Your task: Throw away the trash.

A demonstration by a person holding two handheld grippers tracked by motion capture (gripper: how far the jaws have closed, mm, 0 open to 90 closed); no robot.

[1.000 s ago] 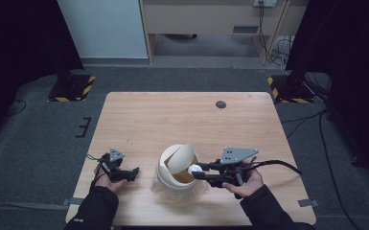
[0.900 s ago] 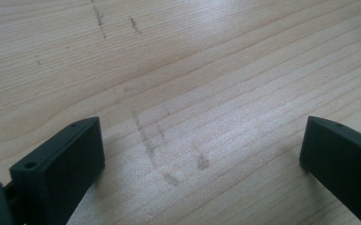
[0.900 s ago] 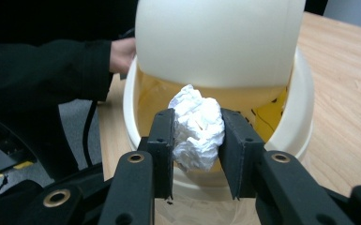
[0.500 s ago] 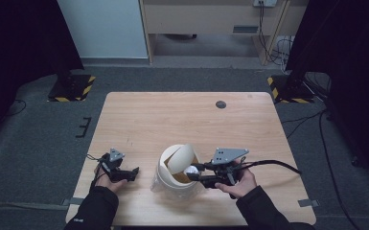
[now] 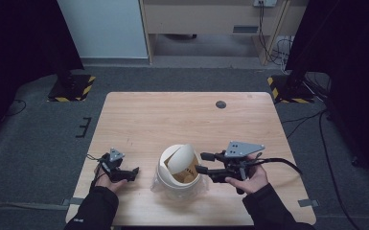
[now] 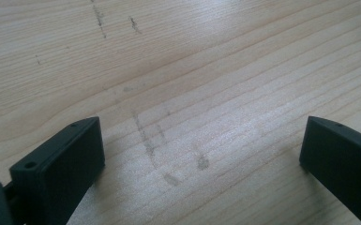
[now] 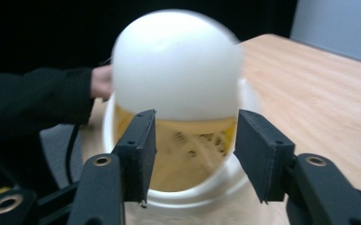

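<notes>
A white round bin (image 5: 165, 179) with a swing lid (image 5: 179, 155) stands near the table's front edge; its inside looks tan. In the right gripper view the lid (image 7: 176, 65) is tilted and blurred above the bin's rim (image 7: 192, 197). My right gripper (image 5: 201, 162) lies level just right of the bin, pointing at its mouth. Its jaws have just been opening, and nothing is between them (image 7: 194, 150). My left gripper (image 5: 133, 173) rests on the wood left of the bin, open, with bare table between its jaws (image 6: 201, 154).
The wooden table (image 5: 172, 120) stretches bare behind the bin, apart from a small dark round mark (image 5: 221, 104) near its far edge. Dark carpet surrounds it. A cable (image 5: 282, 163) trails right from my right gripper. The person's left hand (image 7: 102, 82) lies beyond the bin.
A small white thing held at my right gripper's tips by the bin's mouth is gone from them. The jaws have spread and the gripper has drawn back slightly to the right.
</notes>
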